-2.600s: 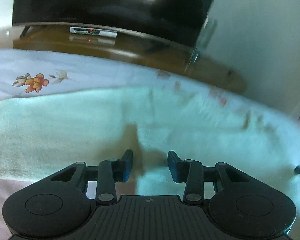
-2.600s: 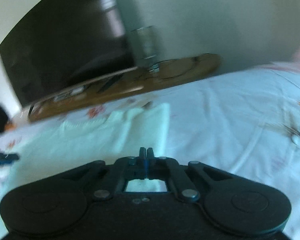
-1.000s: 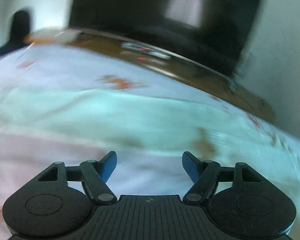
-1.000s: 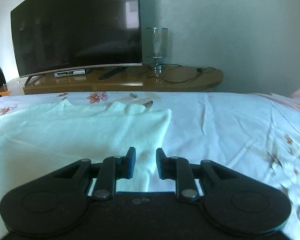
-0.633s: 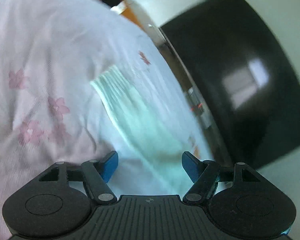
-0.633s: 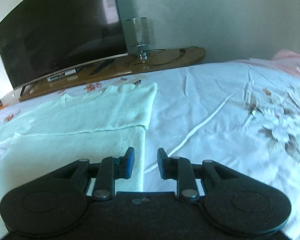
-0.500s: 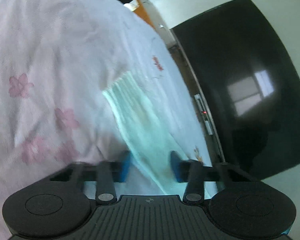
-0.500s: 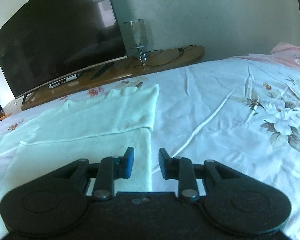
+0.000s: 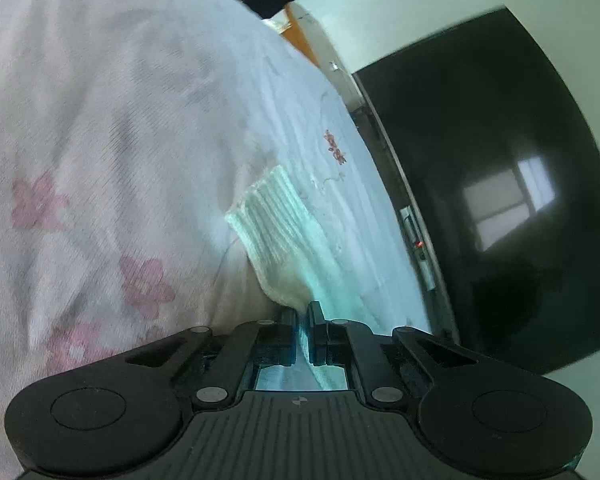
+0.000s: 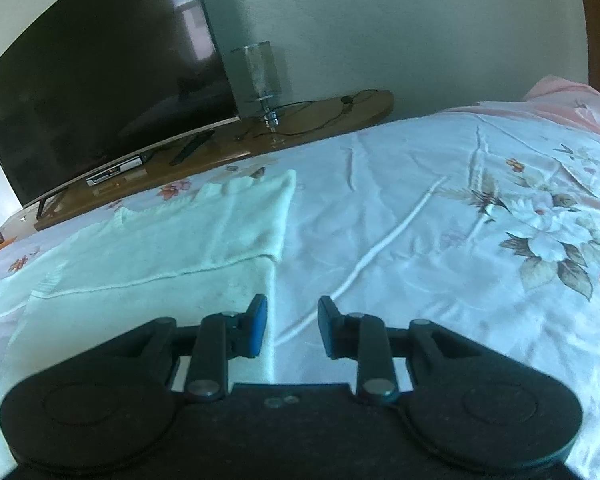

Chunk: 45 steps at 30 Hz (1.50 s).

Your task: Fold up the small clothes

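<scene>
Pale mint knitted sweater [image 10: 172, 240], spread flat on floral white bedsheet [image 10: 420, 208], right side already folded in. Left gripper [image 9: 302, 320]: jaws clamped on ribbed sleeve cuff [image 9: 274, 224], likely to fold the left sleeve inward. Right gripper [image 10: 290, 320]: partly open, empty, poised over sweater's near right edge.

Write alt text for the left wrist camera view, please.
The left gripper is shut on a pale knit sleeve, ribbed cuff pointing away, lying on a floral bedsheet. A dark television stands at right.
</scene>
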Available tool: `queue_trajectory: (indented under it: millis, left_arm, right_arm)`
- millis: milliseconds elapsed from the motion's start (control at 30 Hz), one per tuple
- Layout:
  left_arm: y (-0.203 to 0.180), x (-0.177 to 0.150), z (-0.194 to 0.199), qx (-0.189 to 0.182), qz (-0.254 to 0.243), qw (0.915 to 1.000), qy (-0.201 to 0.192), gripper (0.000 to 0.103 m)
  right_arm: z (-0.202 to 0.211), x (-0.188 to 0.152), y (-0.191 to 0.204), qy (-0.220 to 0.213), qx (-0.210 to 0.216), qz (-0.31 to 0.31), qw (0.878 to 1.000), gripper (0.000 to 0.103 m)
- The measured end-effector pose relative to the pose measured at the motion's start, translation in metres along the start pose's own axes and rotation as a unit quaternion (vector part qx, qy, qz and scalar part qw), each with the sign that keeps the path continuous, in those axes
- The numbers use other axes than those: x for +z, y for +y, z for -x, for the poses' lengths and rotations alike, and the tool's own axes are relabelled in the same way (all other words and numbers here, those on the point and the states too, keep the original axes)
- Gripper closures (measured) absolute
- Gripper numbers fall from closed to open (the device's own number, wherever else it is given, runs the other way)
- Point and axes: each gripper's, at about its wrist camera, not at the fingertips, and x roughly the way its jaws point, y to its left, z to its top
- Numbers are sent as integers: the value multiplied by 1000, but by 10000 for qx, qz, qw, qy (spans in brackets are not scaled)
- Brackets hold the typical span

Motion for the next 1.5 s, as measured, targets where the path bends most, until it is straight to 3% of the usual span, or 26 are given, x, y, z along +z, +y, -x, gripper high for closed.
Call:
queue_trajectory:
  millis: [167, 233, 300, 367, 467, 633, 733, 833, 933, 1033, 1100, 1133, 1167, 1233, 1267, 1367, 1433, 1500]
  left_arm:
    - [-36, -3, -1, 310, -1081, 9935, -165, 100]
    - [-65, -12, 1, 112, -1574, 9873, -177, 100]
    - [-104, -29, -1, -148, -2194, 9754, -130, 100]
    - [-145, -57, -7, -448, -2798, 9590, 84, 100]
    - [-208, -119, -19, -911, -3736, 9219, 465, 100]
    - [-278, -237, -37, -1533, -4654, 8632, 1219, 100]
    - [-299, -307, -50, -1735, -4983, 8328, 1674, 100]
    - [-308, -362, -59, -1830, -5208, 8102, 1972, 100]
    - [-308, -406, -52, -1826, -5457, 7881, 2185, 100]
    - [-305, -433, -46, -1875, -5826, 7592, 2212, 98]
    - [-304, -435, -36, -1960, -5974, 7454, 2214, 68]
    - [-302, -429, -28, -2116, -5926, 7448, 2220, 37]
    - [-298, -421, -18, -2201, -5878, 7499, 2090, 31]
    - [-287, -398, 0, -2201, -5838, 7599, 1824, 31]
    - [-279, -382, 5, -2100, -5776, 7691, 1750, 31]
    - [-249, -324, 16, -1577, -5514, 8093, 1269, 32]
    - [-229, -289, 17, -1158, -5433, 8259, 965, 32]
    - [-212, -261, 9, -835, -5217, 8436, 960, 32]
  right_arm:
    - [-3, 0, -9, 31, -93, -98, 9999, 75]
    - [-4, 1, -12, 22, -122, -109, 9999, 75]
    - [-5, 2, -13, 16, -124, -114, 9999, 75]
    - [-7, 2, -15, 16, -151, -118, 9998, 75]
    - [-11, 1, -17, 35, -151, -230, 9996, 75]
    - [-11, -2, -18, 54, -99, -269, 9996, 75]
    - [-6, -1, -23, 5, -109, -284, 9995, 75]
    - [0, 1, -30, -30, -133, -375, 9992, 74]
    - [4, 2, -37, -68, -175, -424, 9989, 73]
    - [5, 3, -39, -77, -172, -468, 9987, 72]
    - [3, 4, -37, -71, -92, -522, 9986, 71]
    - [0, 6, -34, -76, -39, -534, 9985, 71]
    - [-2, 8, -29, -76, 27, -544, 9985, 70]
    - [-9, 14, -15, -98, 255, -516, 9983, 70]
    - [-13, 17, -5, -118, 367, -447, 9983, 70]
    - [-28, 27, 24, -90, 720, -217, 9971, 69]
    - [-43, 35, 42, -73, 906, -100, 9958, 70]
    - [-62, 42, 51, 8, 993, -179, 9949, 69]
